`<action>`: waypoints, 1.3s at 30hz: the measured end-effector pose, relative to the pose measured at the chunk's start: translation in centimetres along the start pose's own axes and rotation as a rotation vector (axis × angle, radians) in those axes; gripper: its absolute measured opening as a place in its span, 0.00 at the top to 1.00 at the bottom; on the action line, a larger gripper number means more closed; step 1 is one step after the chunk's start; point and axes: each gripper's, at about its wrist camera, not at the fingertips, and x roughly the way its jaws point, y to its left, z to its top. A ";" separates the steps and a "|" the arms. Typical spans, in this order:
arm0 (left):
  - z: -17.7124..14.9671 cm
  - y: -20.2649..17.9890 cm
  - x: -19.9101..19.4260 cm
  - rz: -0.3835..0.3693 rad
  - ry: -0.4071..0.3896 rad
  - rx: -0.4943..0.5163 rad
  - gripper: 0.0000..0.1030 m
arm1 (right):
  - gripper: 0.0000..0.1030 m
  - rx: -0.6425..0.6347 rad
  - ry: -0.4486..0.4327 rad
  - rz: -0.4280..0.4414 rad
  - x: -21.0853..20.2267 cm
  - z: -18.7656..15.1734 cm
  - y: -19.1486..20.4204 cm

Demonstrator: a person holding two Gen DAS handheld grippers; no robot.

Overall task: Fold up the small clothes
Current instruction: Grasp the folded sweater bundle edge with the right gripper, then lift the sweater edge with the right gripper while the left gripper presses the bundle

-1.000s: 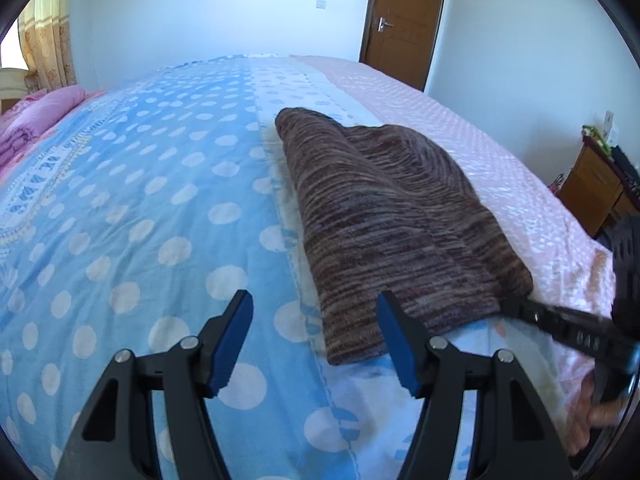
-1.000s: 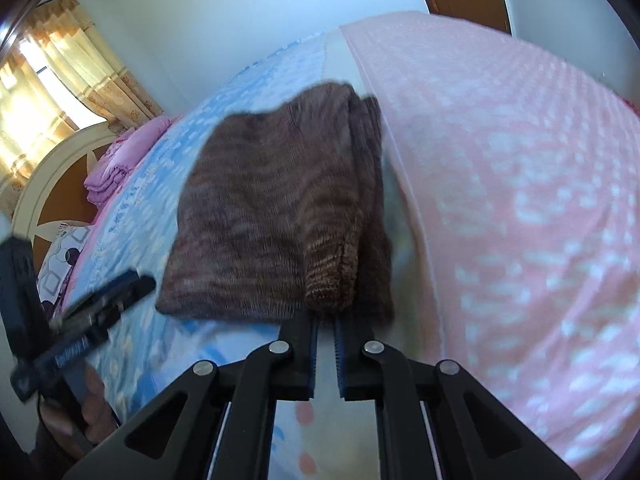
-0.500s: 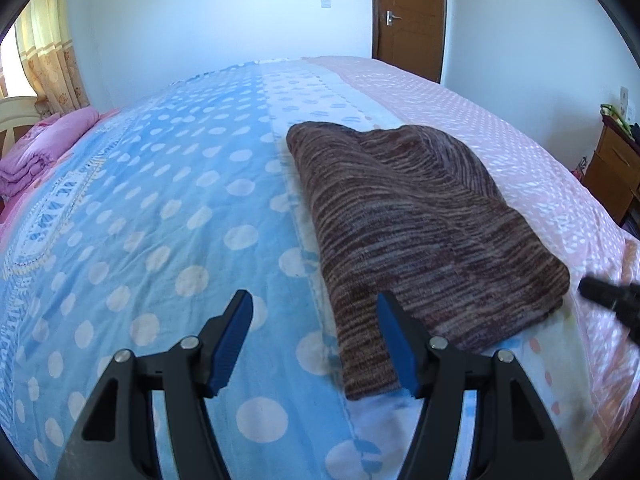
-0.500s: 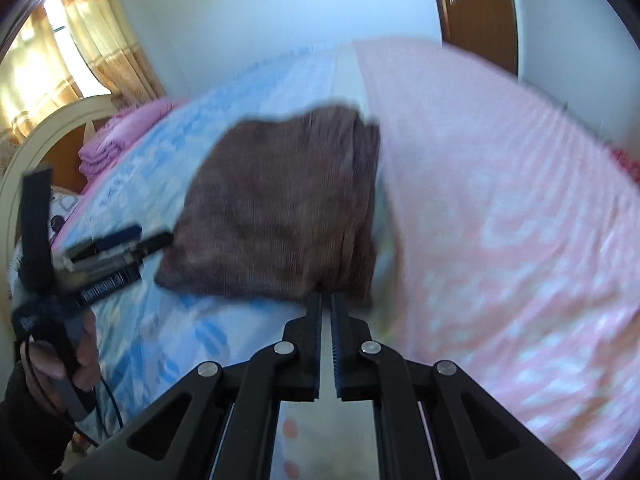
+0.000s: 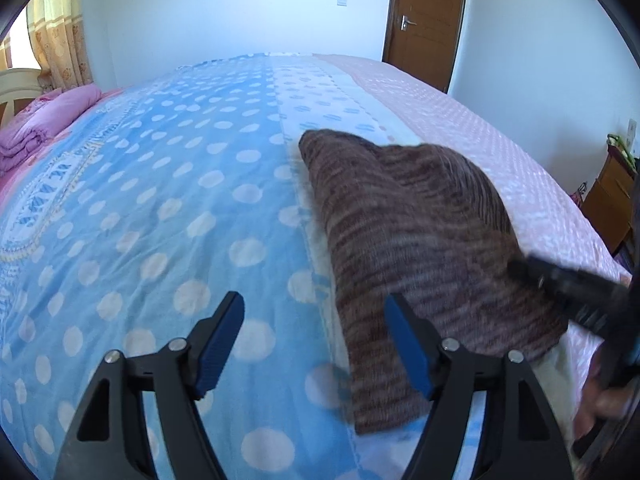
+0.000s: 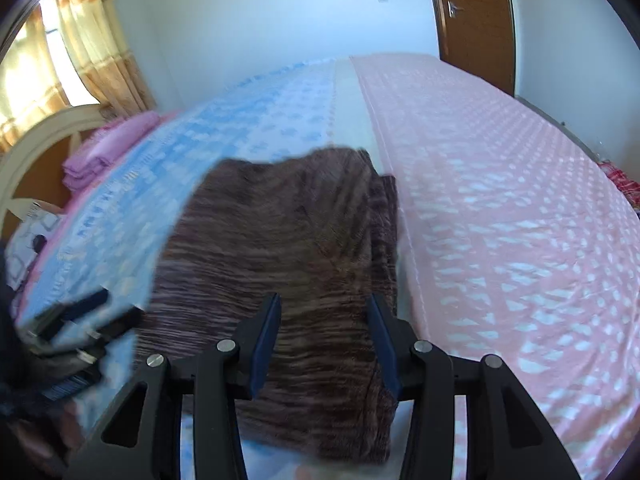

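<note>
My left claw [image 5: 314, 346] is hovering with its jaws opening wide and nothing between them; the folded brown sweater [image 5: 416, 248] is lying on the bed [image 5: 160, 200], just ahead and right of that claw, its near corner reaching behind the right finger. My right claw [image 6: 322, 338] is spreading its jaws too, over the sweater's [image 6: 280, 248] near end, the knit showing in the gap, though the pads are not pressing on it.
</note>
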 end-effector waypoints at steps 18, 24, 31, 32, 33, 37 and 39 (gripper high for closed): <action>4.7 -0.3 5.2 -0.016 0.012 -0.116 0.21 | 0.45 0.077 -0.081 0.065 0.4 6.4 -2.8; 4.7 -0.9 7.3 -0.005 0.042 -0.137 0.21 | 0.80 0.025 0.031 -0.029 6.8 9.1 -2.1; 4.1 -1.1 8.1 0.004 0.043 -0.137 0.11 | 0.85 0.087 0.055 -0.078 9.1 8.4 -4.1; 4.2 -1.3 8.2 0.007 0.047 -0.132 0.10 | 0.85 0.143 0.050 -0.081 9.3 8.4 -5.1; 4.2 -1.6 8.4 0.020 0.051 -0.116 0.08 | 0.85 0.175 0.048 -0.074 9.3 8.4 -5.6; 4.5 -2.4 8.7 0.053 0.055 -0.059 0.04 | 0.85 0.137 0.043 -0.108 9.5 8.5 -4.9; 4.3 -1.9 8.8 0.028 0.060 -0.072 0.03 | 0.82 0.183 0.032 -0.070 8.8 8.3 -5.7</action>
